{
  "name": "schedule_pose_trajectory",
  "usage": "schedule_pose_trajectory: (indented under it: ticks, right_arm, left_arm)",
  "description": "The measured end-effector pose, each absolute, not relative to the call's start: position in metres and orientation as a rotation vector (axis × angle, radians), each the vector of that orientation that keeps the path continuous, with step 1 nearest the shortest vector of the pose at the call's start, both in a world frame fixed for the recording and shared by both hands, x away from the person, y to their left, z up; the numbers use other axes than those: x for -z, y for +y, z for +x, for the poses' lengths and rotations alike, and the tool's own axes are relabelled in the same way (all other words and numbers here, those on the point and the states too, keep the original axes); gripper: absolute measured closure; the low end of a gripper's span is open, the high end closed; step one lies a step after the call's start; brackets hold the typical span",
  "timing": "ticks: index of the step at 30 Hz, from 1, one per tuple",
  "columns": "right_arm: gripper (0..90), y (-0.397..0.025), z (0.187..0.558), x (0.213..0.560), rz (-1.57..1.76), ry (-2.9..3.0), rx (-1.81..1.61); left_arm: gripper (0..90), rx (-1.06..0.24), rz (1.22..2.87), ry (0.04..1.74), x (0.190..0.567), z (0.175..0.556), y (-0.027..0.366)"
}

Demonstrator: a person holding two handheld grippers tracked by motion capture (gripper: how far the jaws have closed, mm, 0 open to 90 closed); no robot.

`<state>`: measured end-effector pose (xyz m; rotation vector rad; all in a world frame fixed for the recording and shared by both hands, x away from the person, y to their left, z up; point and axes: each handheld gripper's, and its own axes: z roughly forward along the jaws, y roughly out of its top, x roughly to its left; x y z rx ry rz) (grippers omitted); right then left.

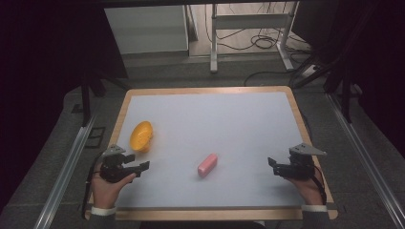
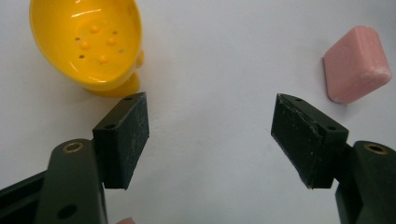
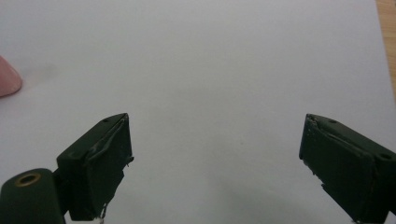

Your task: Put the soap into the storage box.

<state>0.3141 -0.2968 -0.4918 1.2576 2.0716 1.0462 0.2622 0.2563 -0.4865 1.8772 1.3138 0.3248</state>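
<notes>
A pink soap bar [image 1: 207, 164] lies near the middle of the white table top [image 1: 215, 129]. A yellow soap dish [image 1: 141, 136] stands to its left. My left gripper [image 1: 143, 167] rests at the front left, open, pointing right toward the bar. In the left gripper view the yellow dish [image 2: 88, 42] is at the upper left and the pink bar [image 2: 356, 65] at the upper right, with the open gripper [image 2: 210, 135] holding nothing. My right gripper [image 1: 271, 164] rests at the front right, open and empty [image 3: 215, 154]. The pink bar's edge [image 3: 8, 79] shows at the far left of its view.
The white top sits in a wooden frame [image 1: 296, 109]. Metal rails [image 1: 67, 167] run along both sides of the table. Beyond the far edge stand a desk frame [image 1: 248, 28] and loose cables [image 1: 262, 43] on the floor.
</notes>
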Motion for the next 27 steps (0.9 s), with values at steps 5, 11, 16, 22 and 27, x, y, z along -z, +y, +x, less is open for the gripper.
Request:
schedule_pose_trajectory:
  ticks: [5, 11, 16, 22, 27]
  right_arm:
    - [9.0, -0.302, 0.312, 0.492, 1.268, 2.058, -1.045]
    - [9.0, -0.305, 0.312, 0.493, 1.285, 2.049, -1.035]
    - [9.1, -0.305, 0.311, 0.493, 1.285, 2.047, -1.035]
    - [9.1, -0.303, 0.311, 0.493, 1.278, 2.058, -1.027]
    - [9.1, -0.304, 0.312, 0.495, 1.280, 2.063, -1.017]
  left_arm:
    - [27.8, -0.321, 1.887, 1.301, 0.482, 0.264, 0.253]
    - [27.3, -0.322, 1.892, 1.287, 0.475, 0.267, 0.250]
    - [27.3, -0.326, 1.898, 1.287, 0.471, 0.267, 0.248]
    - [27.1, -0.328, 1.924, 1.265, 0.464, 0.266, 0.239]
    - [27.0, -0.319, 1.955, 1.249, 0.461, 0.269, 0.230]
